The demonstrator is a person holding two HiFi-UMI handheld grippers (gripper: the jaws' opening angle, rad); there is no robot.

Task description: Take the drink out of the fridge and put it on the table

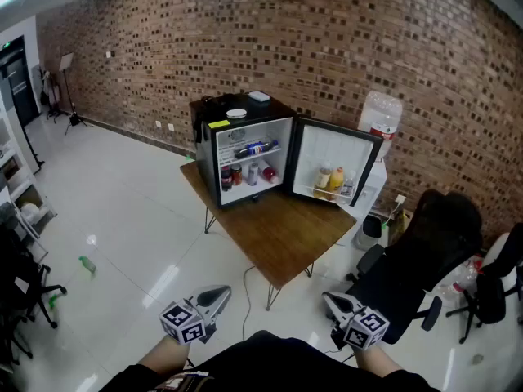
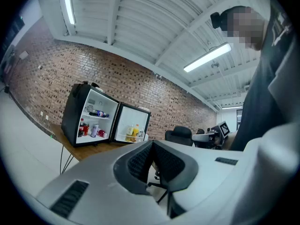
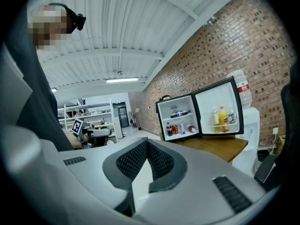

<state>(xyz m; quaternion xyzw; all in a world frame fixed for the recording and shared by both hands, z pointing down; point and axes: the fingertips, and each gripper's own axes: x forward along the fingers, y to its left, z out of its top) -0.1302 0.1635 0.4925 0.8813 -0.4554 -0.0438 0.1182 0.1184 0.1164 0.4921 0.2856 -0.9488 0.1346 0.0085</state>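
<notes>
We're well back from the fridge (image 1: pixel 245 149), left gripper (image 1: pixel 219 294) and right gripper (image 1: pixel 333 302) both clenched, empty. The drinks (image 1: pixel 249 172) sit inside it, door open, on the table (image 1: pixel 282 235). Best to walk close, spread one gripper's jaws early and take an upright can. Labels too small to read.

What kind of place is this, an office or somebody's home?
Probably an office or lab space: a drinks-stocked mini fridge on a wooden table, a black office chair and a water dispenser beside it, bare brick wall behind.

Black fridge (image 1: pixel 203 147) open on wooden table (image 1: pixel 288 235); drinks (image 1: pixel 252 172) inside.
</notes>
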